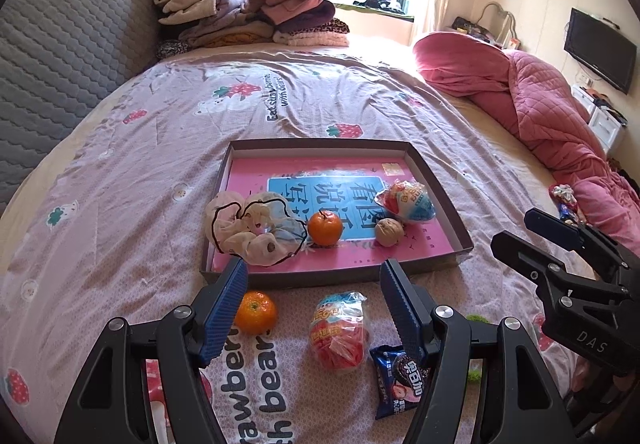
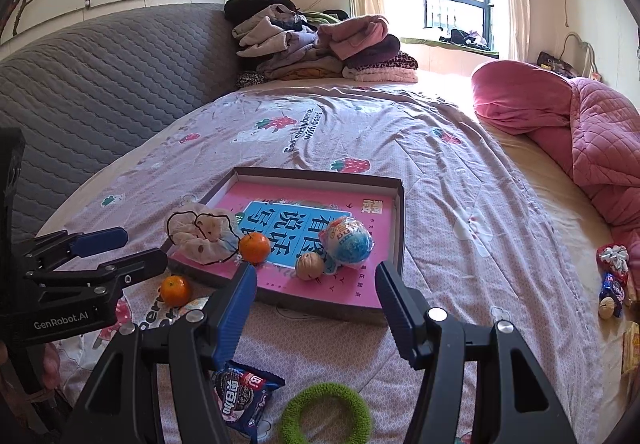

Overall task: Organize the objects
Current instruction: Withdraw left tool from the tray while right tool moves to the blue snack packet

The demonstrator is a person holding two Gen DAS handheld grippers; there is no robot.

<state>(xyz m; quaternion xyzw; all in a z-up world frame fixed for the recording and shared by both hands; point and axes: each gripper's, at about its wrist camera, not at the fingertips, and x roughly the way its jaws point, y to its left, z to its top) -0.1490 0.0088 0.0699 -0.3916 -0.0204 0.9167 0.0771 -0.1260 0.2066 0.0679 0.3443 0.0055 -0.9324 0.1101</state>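
Note:
A shallow brown tray (image 1: 436, 185) (image 2: 400, 228) with a pink book as its floor lies on the bed. In it are a cream scrunchie (image 1: 256, 230) (image 2: 204, 240), an orange (image 1: 325, 228) (image 2: 255, 247), a walnut (image 1: 389, 232) (image 2: 309, 266) and a blue wrapped egg (image 1: 410, 201) (image 2: 349, 242). On the quilt in front lie a second orange (image 1: 256, 312) (image 2: 175, 290), a red wrapped snack (image 1: 340, 332), a blue cookie packet (image 1: 394, 380) (image 2: 244, 400) and a green hair ring (image 2: 326, 414). My left gripper (image 1: 314, 284) (image 2: 120, 248) hovers open over the near items. My right gripper (image 2: 316, 288) (image 1: 516, 232) is open, empty.
Folded clothes (image 1: 248, 11) are stacked at the far end of the bed by the grey headboard (image 1: 60, 55). A pink duvet (image 1: 552, 111) is bunched along the right side. More small wrapped items and a walnut (image 2: 612, 284) lie at the right edge.

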